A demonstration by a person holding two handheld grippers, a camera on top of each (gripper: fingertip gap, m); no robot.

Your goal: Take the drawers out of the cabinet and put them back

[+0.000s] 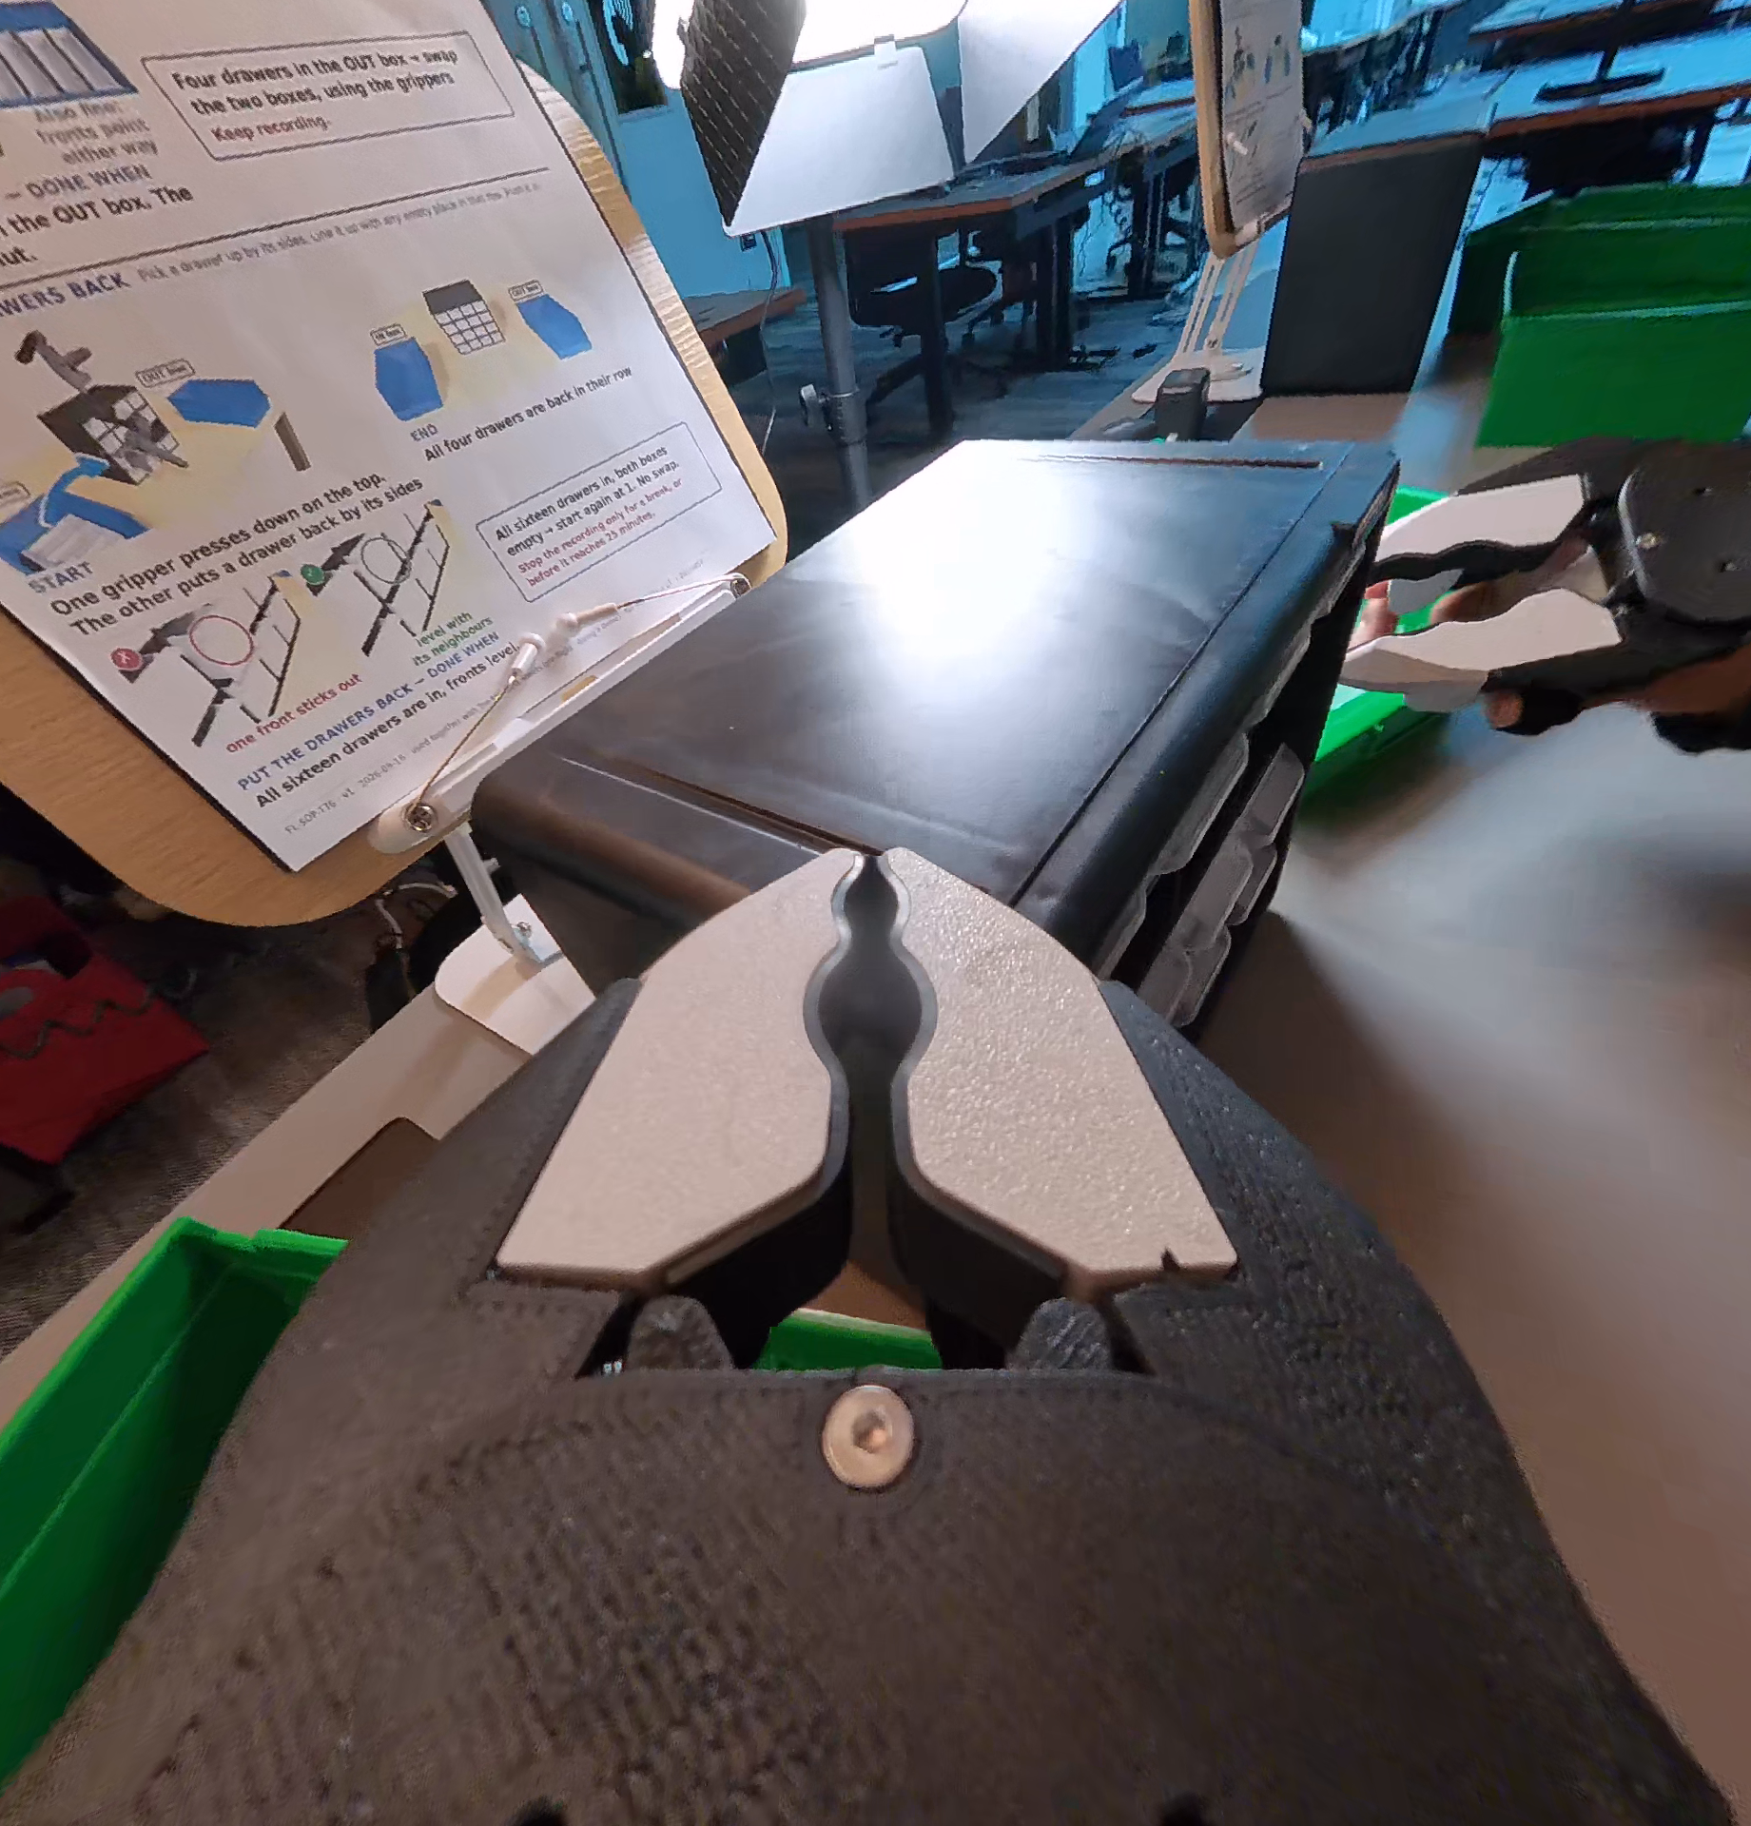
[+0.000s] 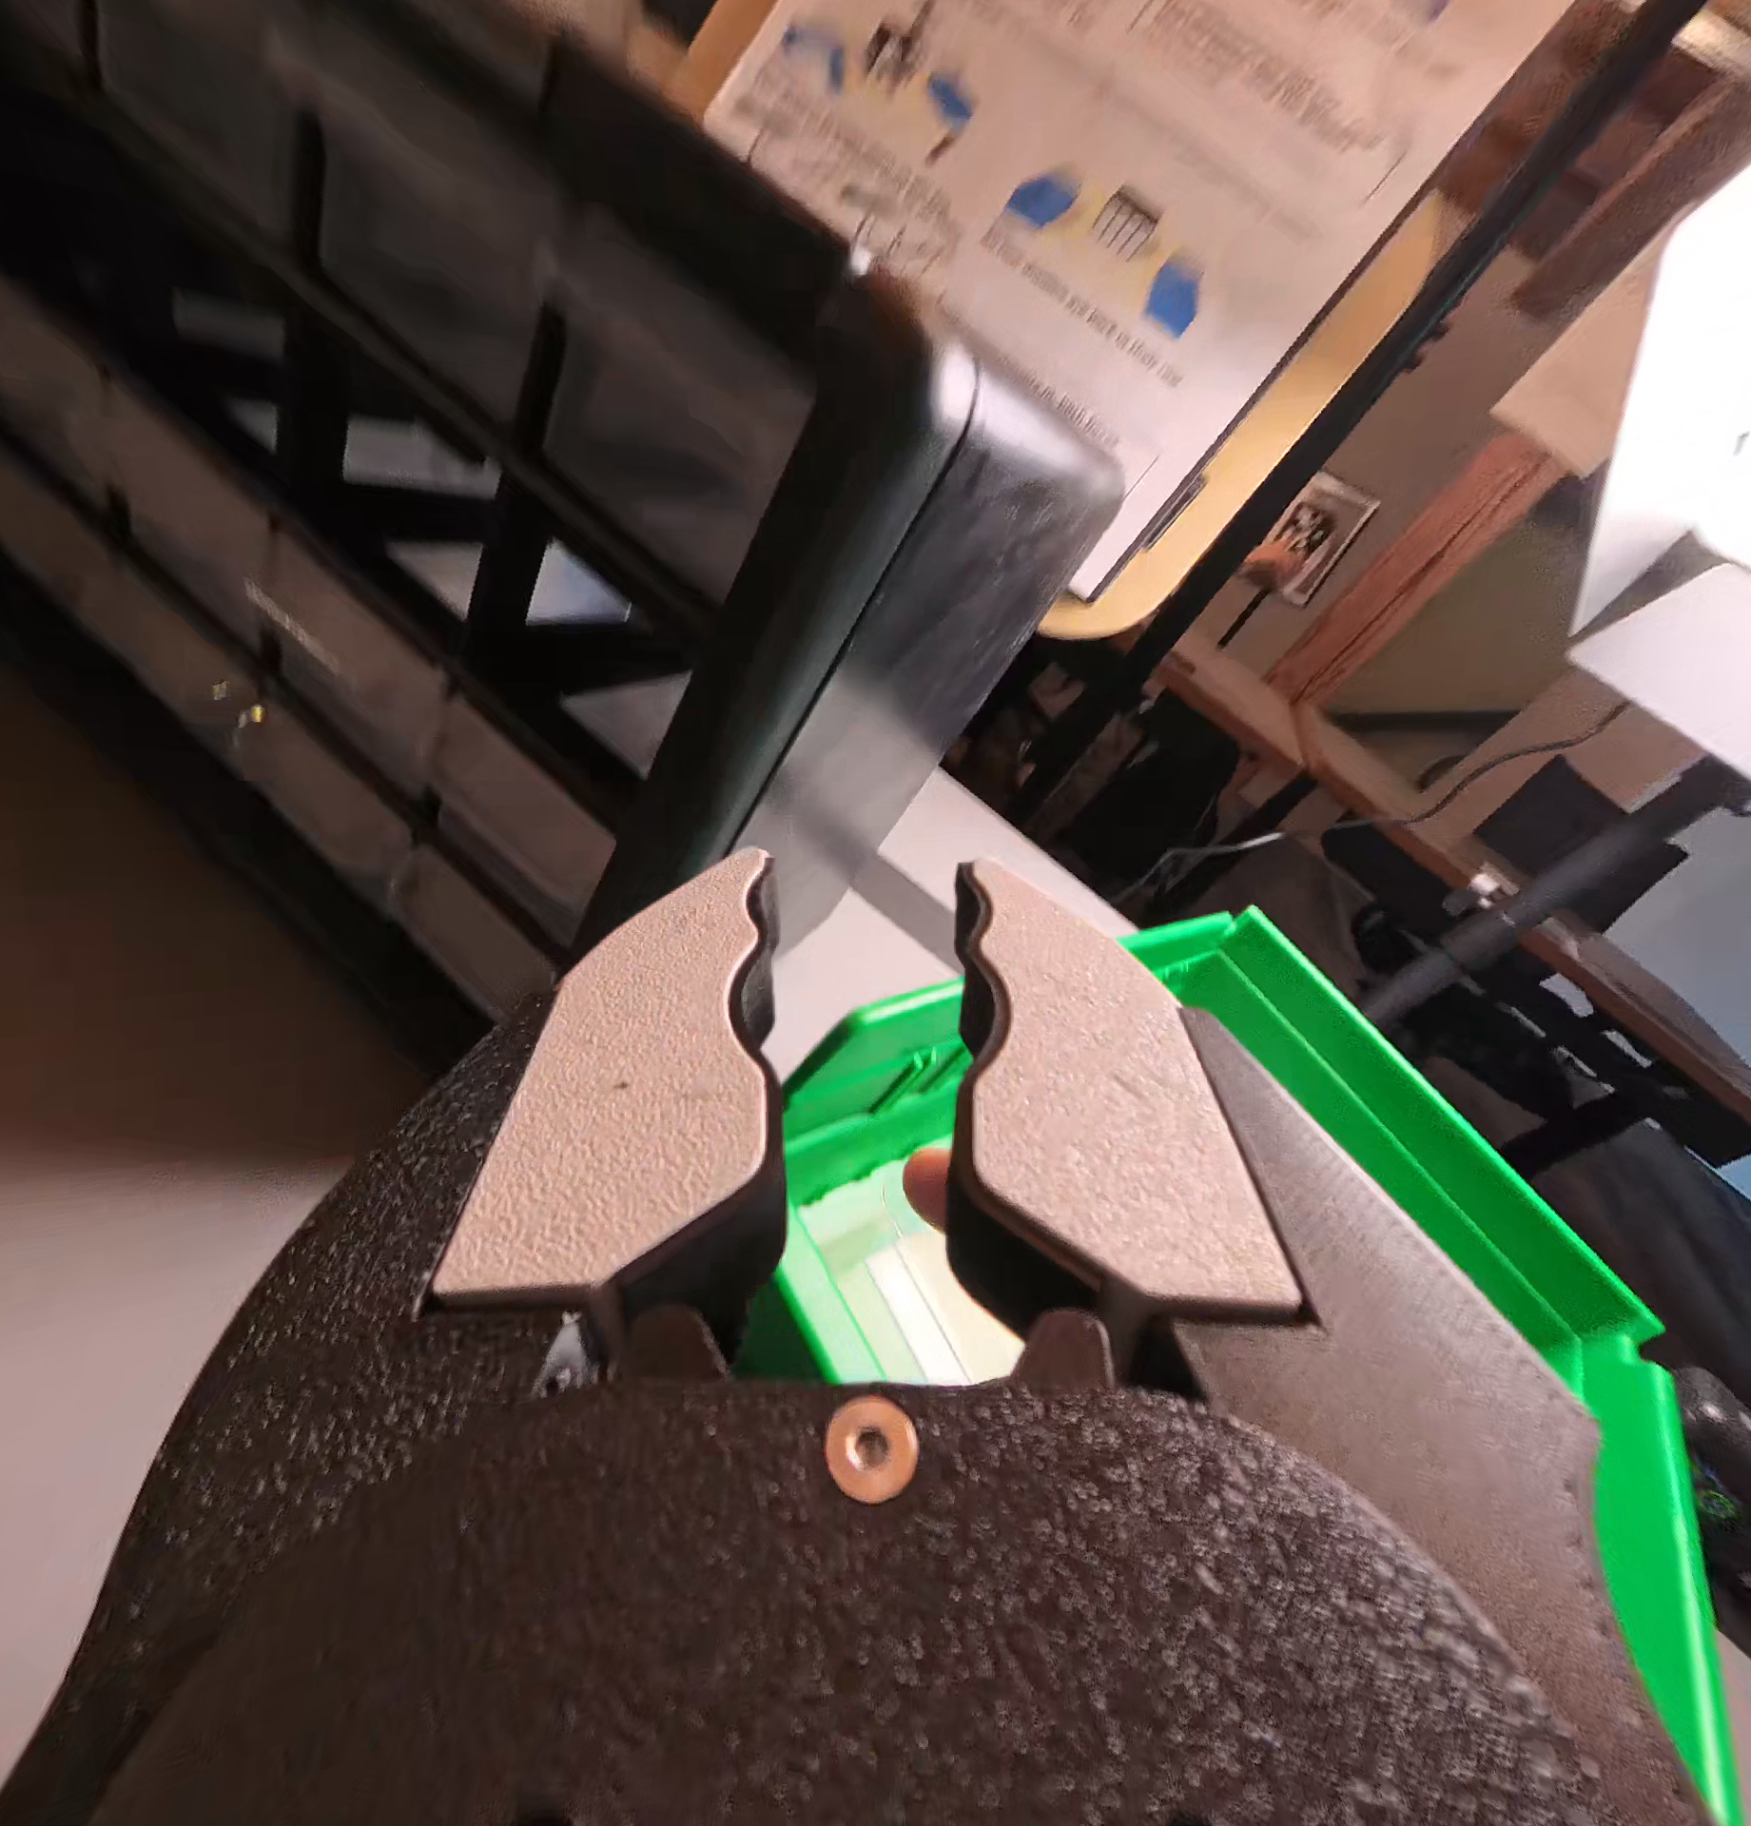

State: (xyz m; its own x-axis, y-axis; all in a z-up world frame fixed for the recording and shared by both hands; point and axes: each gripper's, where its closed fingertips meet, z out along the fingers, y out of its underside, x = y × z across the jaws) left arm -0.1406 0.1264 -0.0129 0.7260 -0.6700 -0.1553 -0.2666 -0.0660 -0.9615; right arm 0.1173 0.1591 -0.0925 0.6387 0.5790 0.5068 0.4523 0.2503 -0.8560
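Two grippers, two states: your left gripper has its jaws pressed together on nothing, tips at the near top edge of the black cabinet. Your right gripper has its jaws apart and empty, hanging over a green bin beside the cabinet's front corner. Clear drawers fill most slots, though a few look vacant; blur makes that uncertain. An instruction sheet stands behind the cabinet on the table.
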